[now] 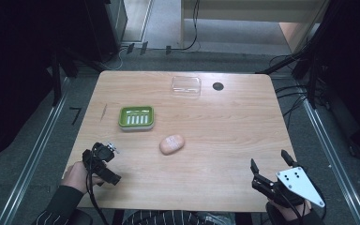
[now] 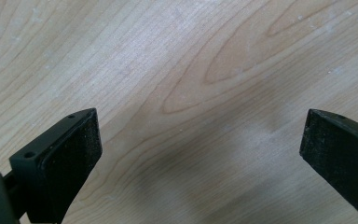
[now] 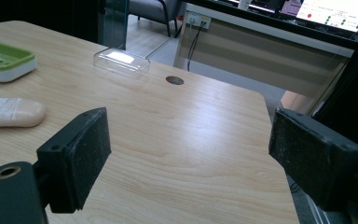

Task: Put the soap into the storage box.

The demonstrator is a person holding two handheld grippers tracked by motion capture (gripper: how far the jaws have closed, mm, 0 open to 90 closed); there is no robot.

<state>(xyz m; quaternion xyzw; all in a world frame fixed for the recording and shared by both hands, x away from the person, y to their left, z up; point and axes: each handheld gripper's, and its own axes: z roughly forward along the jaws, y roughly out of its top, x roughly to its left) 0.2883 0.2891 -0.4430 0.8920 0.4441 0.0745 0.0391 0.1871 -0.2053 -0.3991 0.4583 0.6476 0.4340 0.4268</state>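
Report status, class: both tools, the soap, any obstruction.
Left tool open, empty. Right tool open, empty. Pink oval soap bar on wooden table, beside green soap dish. Nothing blocking.

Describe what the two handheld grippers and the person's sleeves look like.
Both grippers are black, with flat, rough-padded jaws. The right gripper carries a grey three-cornered plate dotted with small holes. The left gripper has a small silvery part on top and a black cable looping past the hand. The sleeves are dark with thin white stripes.
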